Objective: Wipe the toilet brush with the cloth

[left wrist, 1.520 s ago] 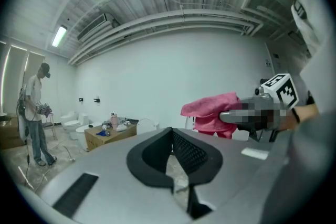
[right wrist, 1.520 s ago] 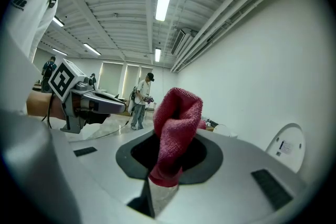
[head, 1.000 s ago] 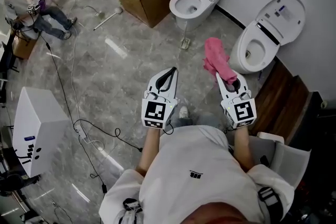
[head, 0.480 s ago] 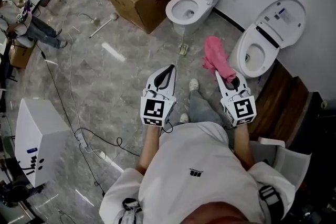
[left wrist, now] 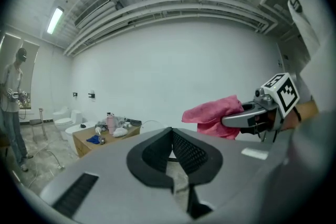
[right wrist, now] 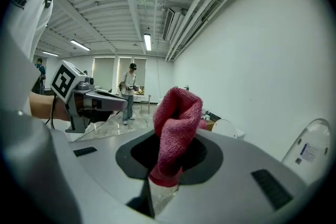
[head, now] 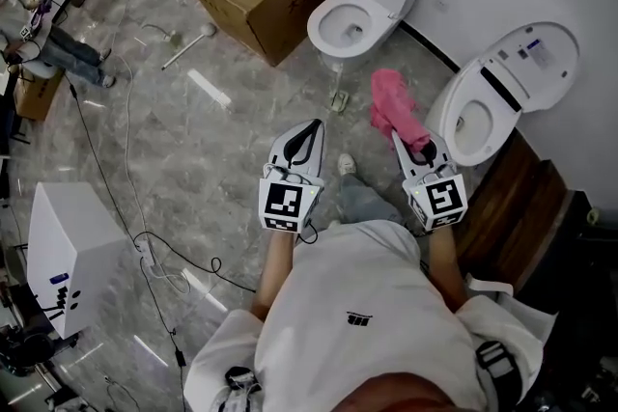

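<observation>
As the person's foot (head: 347, 166) shifted, head view: left gripper (head: 311, 130) and right gripper (head: 409, 146) held level; toilet brush (head: 189, 44) (probably) lay far beyond the left jaws. Left gripper view: jaws together, empty. Right gripper view: jaws clamped on cloth (right wrist: 175, 128); wiping not started.

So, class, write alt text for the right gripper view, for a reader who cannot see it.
A pink cloth stands upright, clamped in the jaws of the right gripper. The left gripper shows at left, and a white wall fills the right.
</observation>
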A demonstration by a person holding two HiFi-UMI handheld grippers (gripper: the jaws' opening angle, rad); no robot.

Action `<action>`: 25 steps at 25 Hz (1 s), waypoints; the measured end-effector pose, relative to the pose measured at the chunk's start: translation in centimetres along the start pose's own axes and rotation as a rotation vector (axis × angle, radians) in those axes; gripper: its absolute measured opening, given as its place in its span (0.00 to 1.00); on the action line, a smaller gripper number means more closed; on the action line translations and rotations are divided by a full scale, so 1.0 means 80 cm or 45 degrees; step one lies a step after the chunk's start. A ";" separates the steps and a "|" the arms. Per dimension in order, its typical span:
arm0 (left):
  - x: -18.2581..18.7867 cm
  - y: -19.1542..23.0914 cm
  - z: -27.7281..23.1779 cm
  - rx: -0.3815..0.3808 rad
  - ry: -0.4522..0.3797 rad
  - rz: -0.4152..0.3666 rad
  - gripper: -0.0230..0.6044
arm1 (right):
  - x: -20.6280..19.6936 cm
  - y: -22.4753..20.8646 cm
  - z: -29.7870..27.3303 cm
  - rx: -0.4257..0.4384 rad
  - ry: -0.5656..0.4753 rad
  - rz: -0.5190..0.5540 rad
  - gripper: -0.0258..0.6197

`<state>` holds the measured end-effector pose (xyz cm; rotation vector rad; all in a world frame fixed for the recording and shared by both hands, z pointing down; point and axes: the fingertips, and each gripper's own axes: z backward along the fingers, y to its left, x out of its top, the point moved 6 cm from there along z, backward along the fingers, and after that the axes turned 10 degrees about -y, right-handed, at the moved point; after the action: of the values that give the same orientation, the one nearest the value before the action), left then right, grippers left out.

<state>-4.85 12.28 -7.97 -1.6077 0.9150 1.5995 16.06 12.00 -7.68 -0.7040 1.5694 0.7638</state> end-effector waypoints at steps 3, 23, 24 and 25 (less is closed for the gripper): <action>-0.003 0.023 -0.047 0.008 0.018 0.007 0.05 | -0.009 -0.037 -0.048 0.030 0.033 -0.023 0.14; -0.128 0.169 -0.227 -0.111 0.235 0.091 0.05 | -0.142 -0.109 -0.246 -0.007 0.282 -0.192 0.14; -0.137 0.175 -0.227 -0.126 0.240 0.099 0.05 | -0.149 -0.104 -0.249 -0.024 0.296 -0.186 0.14; -0.148 0.181 -0.224 -0.147 0.247 0.108 0.05 | -0.158 -0.097 -0.251 -0.046 0.312 -0.181 0.14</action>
<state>-7.83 -10.40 4.21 -1.8524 1.0192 1.5995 11.81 -8.38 6.01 -0.9535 1.7075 0.6194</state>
